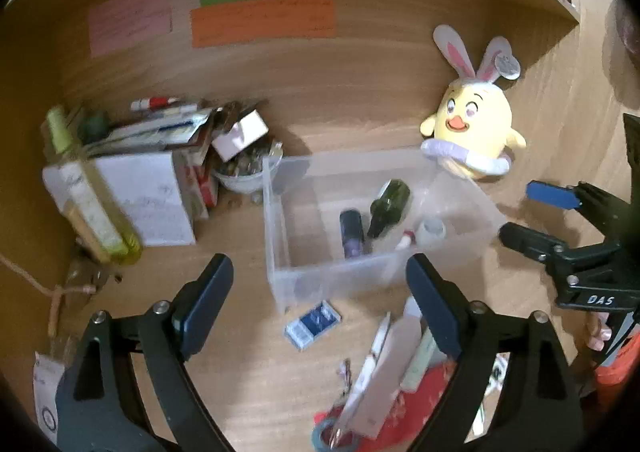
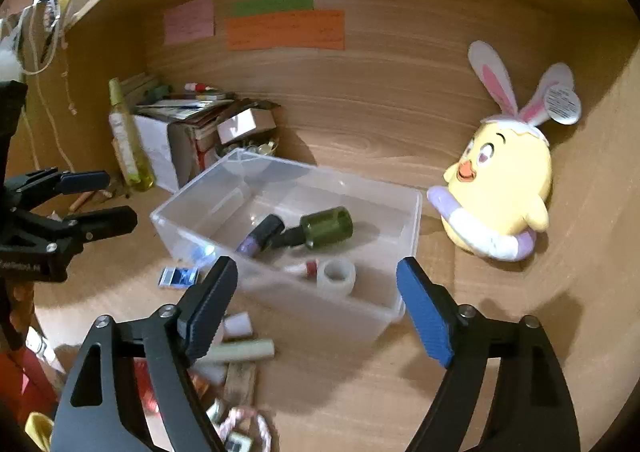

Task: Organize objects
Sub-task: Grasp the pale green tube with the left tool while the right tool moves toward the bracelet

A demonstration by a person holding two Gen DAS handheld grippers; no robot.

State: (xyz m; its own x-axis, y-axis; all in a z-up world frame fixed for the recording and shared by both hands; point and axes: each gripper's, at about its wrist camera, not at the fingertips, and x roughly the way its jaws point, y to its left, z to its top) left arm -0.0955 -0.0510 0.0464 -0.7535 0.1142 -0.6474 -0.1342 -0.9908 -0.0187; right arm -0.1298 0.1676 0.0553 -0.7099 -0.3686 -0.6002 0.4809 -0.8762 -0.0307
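Wood-grain desk (image 2: 360, 404) with a wooden back panel carrying pink, green and orange paper notes (image 2: 286, 30); clutter sits on the near side and far left, and you have a clear plastic bin (image 2: 408, 236) in the middle as the collecting point.

Far left: a tall yellow-green bottle (image 1: 98, 212) stands upright against a white box (image 1: 148, 200) topped with stacked books and papers. It looks parked there, out of the working area. Beside it, a small bowl (image 1: 240, 176) holds small mixed items, too blurred to name.

Left tool (image 1: 320, 292): fingers spread wide, nothing between them, hovering over the desk short of the bin's near wall. A small blue card pack (image 1: 314, 324) lies flat on the desk just below that gap, so it is likely the next pick.

Bin contents, so sorting is partly done:
- purple-bodied bottle (image 2: 260, 238), lying down, dark cap toward the back panel in the left view.
- dark green glass bottle (image 2: 324, 230), on its side, long axis running diagonally, neck against the purple bottle, base toward the plush side.
- roll of clear tape (image 2: 337, 276) near the front wall, with a small red-and-white item (image 2: 306, 267) touching it.

Loose pile (image 1: 384, 372) of papers, tubes and red packaging remains on the near desk, unsorted.

Right tool (image 2: 316, 308): jaws wide apart, holding nothing, poised above the bin's near corner.

Far right: a yellow chick plush with bunny ears (image 2: 500, 180) leans against the side wall, outside the bin.
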